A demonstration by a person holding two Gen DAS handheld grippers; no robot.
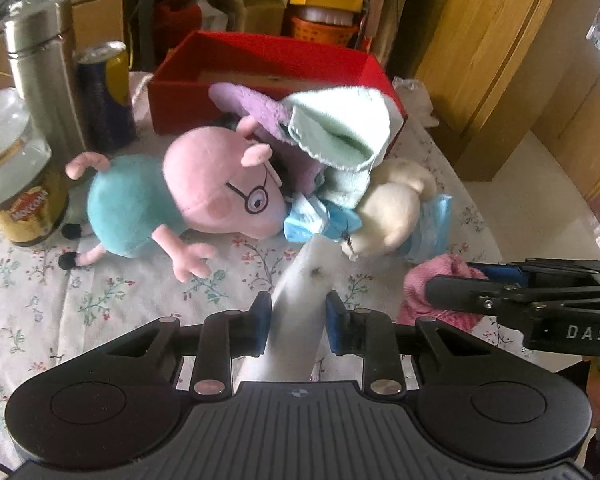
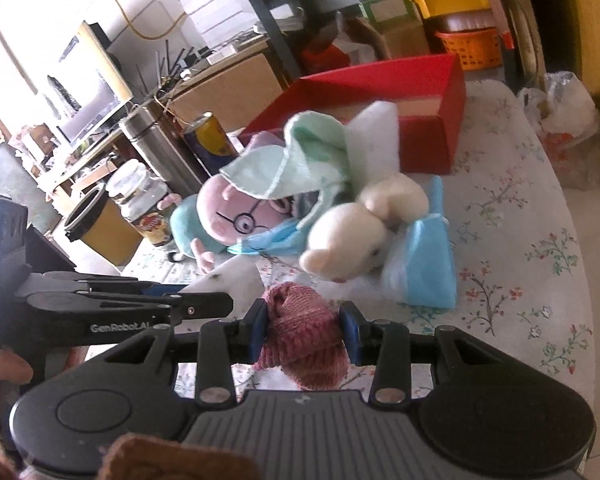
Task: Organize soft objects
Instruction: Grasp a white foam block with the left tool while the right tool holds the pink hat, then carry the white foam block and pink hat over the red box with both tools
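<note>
2 grasps in hand: left gripper (image 1: 298, 322) fingers pinch a white cloth (image 1: 300, 300), right gripper (image 2: 305, 334) fingers a pink knit (image 2: 300, 340); next, carry both to the red box (image 1: 260, 80), upper centre.

Table: round, under a floral tablecloth (image 1: 40, 312)
Floor: pale glossy tiles (image 1: 540, 208)
Right side: wooden cabinet doors (image 1: 480, 60)
Behind: dark metal shelving (image 2: 268, 28) crowded with boxes
Left: television (image 2: 88, 84) against bright daylight

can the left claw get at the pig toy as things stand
Probably not yet. The left claw is shut on a white cloth, so it would need to drop that first. Otherwise the pig toy lies in the open on the table, nothing over its body.
</note>
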